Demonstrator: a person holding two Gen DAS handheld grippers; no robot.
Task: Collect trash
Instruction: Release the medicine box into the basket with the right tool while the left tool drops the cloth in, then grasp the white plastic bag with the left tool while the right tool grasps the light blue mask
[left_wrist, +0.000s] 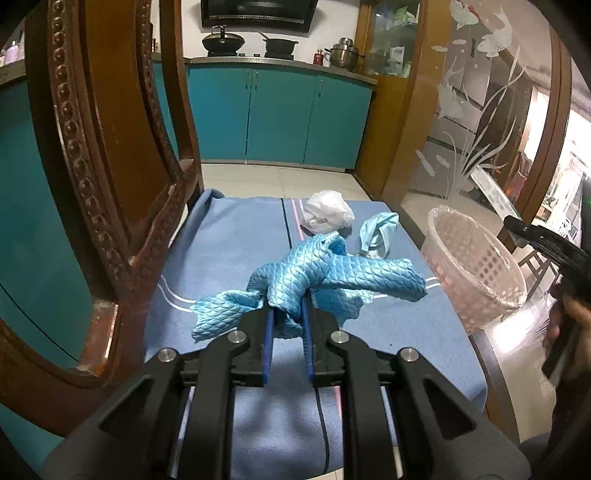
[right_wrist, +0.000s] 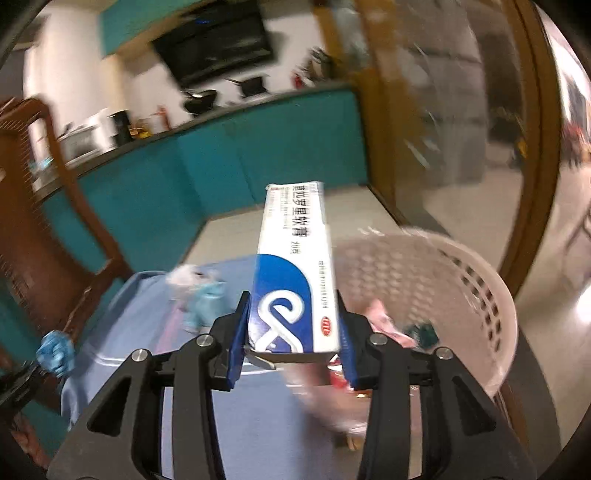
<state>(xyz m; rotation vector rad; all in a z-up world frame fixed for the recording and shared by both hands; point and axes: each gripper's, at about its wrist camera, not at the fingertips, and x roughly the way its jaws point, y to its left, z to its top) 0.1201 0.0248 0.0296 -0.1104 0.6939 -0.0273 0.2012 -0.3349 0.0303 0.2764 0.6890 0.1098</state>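
Left wrist view: the left gripper (left_wrist: 287, 314) is clamped on a blue scaly cloth (left_wrist: 317, 273), whose folds bunch between the blue pads and spill forward over the blue table cover (left_wrist: 229, 243). Taking the basket (left_wrist: 476, 269) as landmark: this pale lattice bin, lined with clear plastic, stands at the cover's right edge. The cloth lies just left of it, one rolled end pointing toward its wall. Farther left and back from the basket sit a crumpled white wad (left_wrist: 327, 212) and a light blue mask (left_wrist: 378, 232), close together on the cover. Well left of the basket a carved wooden chair (left_wrist: 110, 177) rises beside the table. At the basket's right, a hand (left_wrist: 565, 325) holds the black frame of the other tool.

Right wrist view, blurred: the right gripper (right_wrist: 293, 328) has a blue and white box (right_wrist: 293, 273) between its pads, the box standing up and away from the camera. The pads sit against its sides, gripping it. The box is just left of the basket (right_wrist: 480, 280), whose rim lies beside the right pad; pink and dark scraps lie inside.
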